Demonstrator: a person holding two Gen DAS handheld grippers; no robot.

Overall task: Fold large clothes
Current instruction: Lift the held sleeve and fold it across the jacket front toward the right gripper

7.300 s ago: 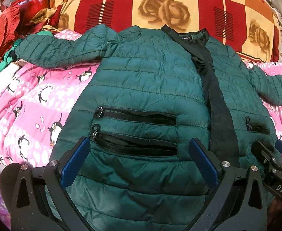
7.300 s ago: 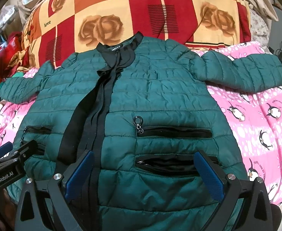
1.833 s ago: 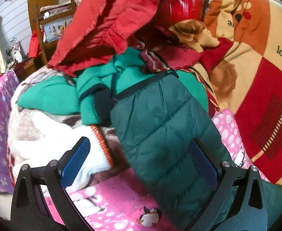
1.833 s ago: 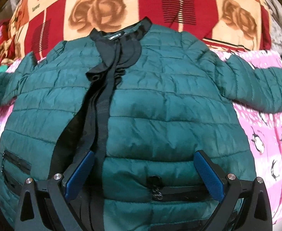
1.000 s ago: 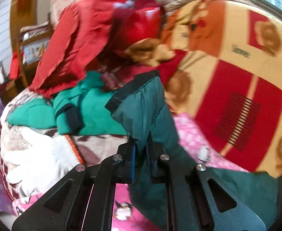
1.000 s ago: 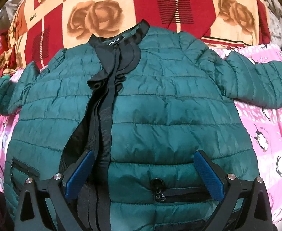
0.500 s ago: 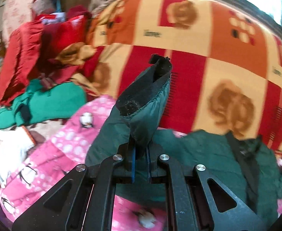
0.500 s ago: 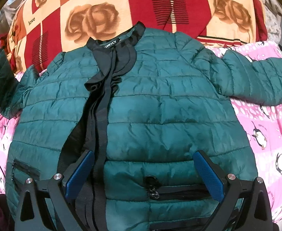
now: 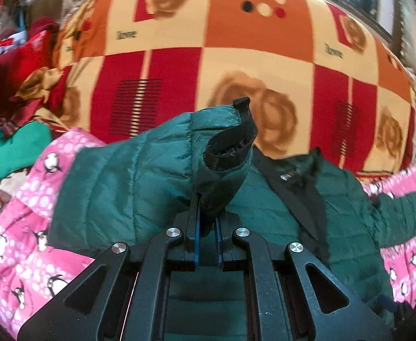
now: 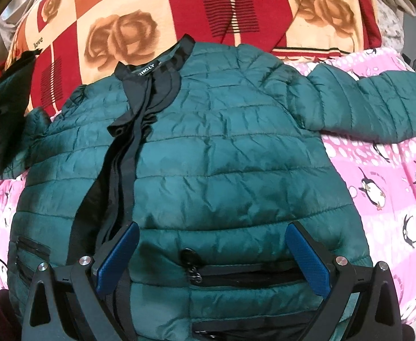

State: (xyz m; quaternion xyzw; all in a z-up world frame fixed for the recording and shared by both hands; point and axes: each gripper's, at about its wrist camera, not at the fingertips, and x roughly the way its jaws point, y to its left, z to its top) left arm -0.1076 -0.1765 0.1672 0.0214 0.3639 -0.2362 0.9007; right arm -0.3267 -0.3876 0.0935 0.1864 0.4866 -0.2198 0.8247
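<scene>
A dark green quilted jacket point(image 10: 222, 153) lies face up on a pink penguin sheet point(image 10: 392, 184), its black placket and collar point(image 10: 151, 71) toward the far side. My left gripper point(image 9: 207, 221) is shut on the jacket's left sleeve point(image 9: 222, 153) near its black cuff and holds it lifted above the jacket's shoulder. The lifted sleeve also shows at the left edge of the right wrist view point(image 10: 11, 105). My right gripper point(image 10: 212, 258) is open and empty, hovering over the zip pockets at the jacket's lower front. The right sleeve point(image 10: 378, 105) lies stretched out flat.
A red, orange and cream rose-patterned blanket point(image 9: 236, 56) is piled behind the jacket. A heap of red and green clothes point(image 9: 6, 91) lies at the far left. The pink sheet also shows at the left in the left wrist view point(image 9: 23, 227).
My left gripper closed on the left sleeve and has carried it up and rightward, from the clothes heap toward the jacket's body. My right gripper stayed open over the lower front.
</scene>
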